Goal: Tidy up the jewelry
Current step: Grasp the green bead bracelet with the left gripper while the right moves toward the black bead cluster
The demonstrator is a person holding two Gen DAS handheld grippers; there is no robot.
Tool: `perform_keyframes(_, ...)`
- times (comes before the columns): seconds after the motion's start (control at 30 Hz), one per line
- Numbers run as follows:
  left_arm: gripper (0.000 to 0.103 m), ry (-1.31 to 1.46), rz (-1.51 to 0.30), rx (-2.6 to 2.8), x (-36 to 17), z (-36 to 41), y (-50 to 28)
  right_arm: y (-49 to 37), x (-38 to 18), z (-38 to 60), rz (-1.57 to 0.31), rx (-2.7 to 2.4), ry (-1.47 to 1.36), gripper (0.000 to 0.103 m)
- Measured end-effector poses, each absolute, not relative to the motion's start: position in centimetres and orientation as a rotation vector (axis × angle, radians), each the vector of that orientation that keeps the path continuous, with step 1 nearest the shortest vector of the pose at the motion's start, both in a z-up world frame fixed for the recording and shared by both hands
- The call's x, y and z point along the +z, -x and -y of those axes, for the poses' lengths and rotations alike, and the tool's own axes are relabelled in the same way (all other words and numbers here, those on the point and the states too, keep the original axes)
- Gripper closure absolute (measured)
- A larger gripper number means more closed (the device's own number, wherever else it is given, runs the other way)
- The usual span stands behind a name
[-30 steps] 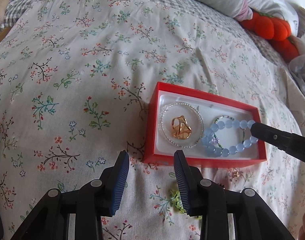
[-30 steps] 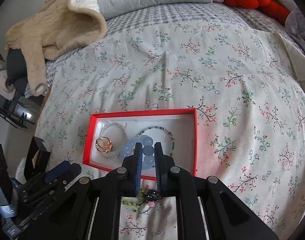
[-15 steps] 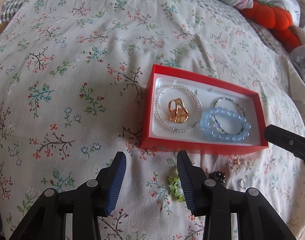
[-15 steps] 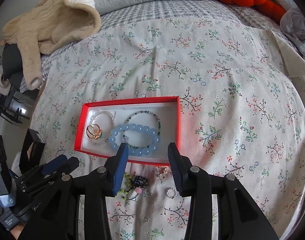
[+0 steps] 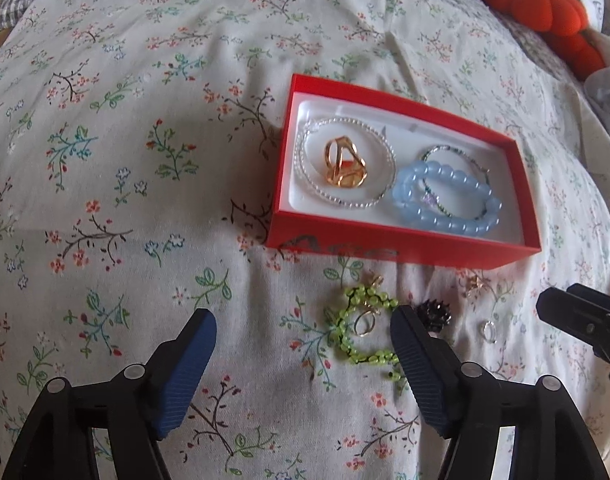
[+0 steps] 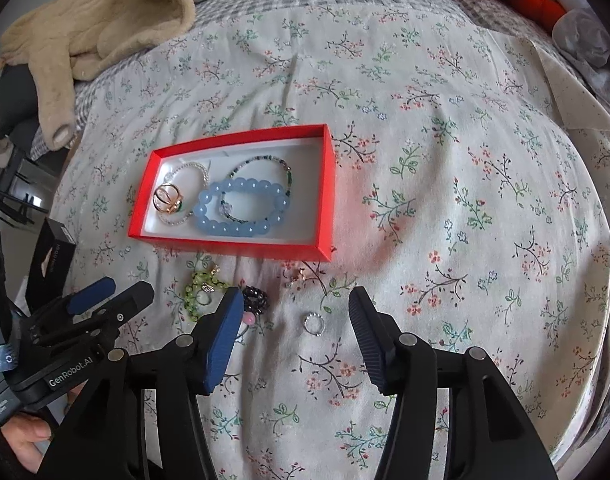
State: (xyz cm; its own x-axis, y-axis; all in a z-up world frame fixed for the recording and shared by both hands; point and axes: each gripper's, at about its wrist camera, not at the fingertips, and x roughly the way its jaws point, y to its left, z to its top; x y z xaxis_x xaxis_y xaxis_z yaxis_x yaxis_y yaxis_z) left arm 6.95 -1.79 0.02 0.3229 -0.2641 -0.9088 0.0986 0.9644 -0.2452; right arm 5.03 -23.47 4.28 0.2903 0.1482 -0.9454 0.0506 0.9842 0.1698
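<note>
While both sets of jaws are opening with nothing between them, the left gripper (image 5: 303, 338) and the right gripper (image 6: 295, 312) are held over the loose pieces just in front of the red box (image 6: 241, 246). Nearest that box's front wall, on the floral bedspread (image 6: 445, 128), a green beaded bracelet (image 5: 363, 330), a dark beaded cluster (image 6: 255, 300), a small silver ring (image 6: 314, 323) and a tiny gold charm (image 6: 299, 275) are seen. Inside the box, a gold ring (image 5: 343, 164) within a clear bead bracelet (image 5: 345, 196), a blue bead bracelet (image 5: 449, 200) and a thin dark-beaded bracelet (image 6: 261, 164) are already laid. Trouble is judged likeliest at the silver ring: it could be pressed into the soft fabric or flicked aside by broad pads. The green bracelet's tangled rings could be dragged along, and the light box could be nudged.
</note>
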Motion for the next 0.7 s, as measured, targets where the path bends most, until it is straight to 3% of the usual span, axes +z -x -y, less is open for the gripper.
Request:
perform_keyframes(0.43, 0.029, 0.153, -1.3, -0.245, -2.3, 2.7, -6.9, -4.7, 2.5, 23.4, -1.339, 0.033, -0.132, 0.043)
perform_keyframes(0.7, 0.07, 0.133, -1.343, -0.265, -3.9, 4.5, -7.3, -4.8, 2.2, 23.1, -1.348, 0.034, -0.129, 0.042)
